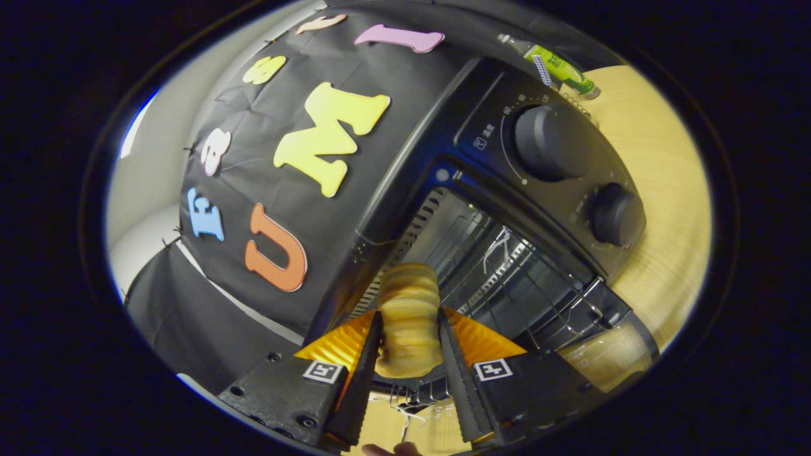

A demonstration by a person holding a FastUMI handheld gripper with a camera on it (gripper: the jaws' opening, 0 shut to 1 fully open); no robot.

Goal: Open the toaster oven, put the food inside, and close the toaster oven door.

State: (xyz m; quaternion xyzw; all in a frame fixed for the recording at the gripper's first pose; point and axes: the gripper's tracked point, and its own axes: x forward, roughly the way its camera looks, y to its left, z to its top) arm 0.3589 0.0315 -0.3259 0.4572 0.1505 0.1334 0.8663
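Gripping a blurred pastry [408, 320], claw [410, 345] before open toaster oven [507, 209].

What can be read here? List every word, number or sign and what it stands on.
Numbers around the upper knob of the toaster oven: too small to read.
Print on the open door glass: blurred.
Bottle label: blurred.
Hand-held gripper, shut on the food: two square pattern markers, no words.
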